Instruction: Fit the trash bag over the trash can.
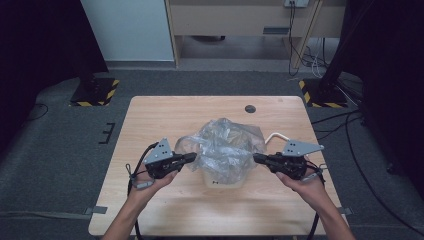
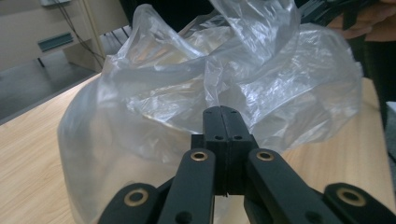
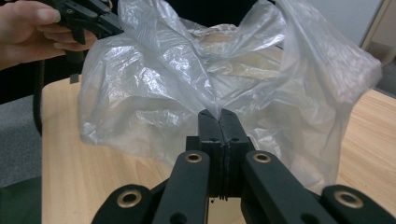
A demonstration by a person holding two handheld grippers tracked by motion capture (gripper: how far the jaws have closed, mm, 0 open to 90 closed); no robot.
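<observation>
A crumpled clear plastic bag (image 1: 225,145) stands puffed up in the middle of the wooden table (image 1: 150,120), over a pale translucent container (image 1: 225,181). My left gripper (image 1: 192,157) reaches in from the left and is shut on the bag's left edge. In the left gripper view its jaws meet on a fold of the bag (image 2: 261,79) at the gripper (image 2: 220,109) tips. My right gripper (image 1: 256,158) comes from the right, shut on the bag's right edge. In the right gripper view the bag (image 3: 154,79) film runs down into the closed gripper (image 3: 218,113).
A white curved handle-like piece (image 1: 276,136) lies just right of the bag. A dark round hole (image 1: 250,108) sits in the tabletop behind it. Black stands with yellow-striped bases (image 1: 95,92) flank the far corners, and cables (image 1: 345,125) cross the floor at right.
</observation>
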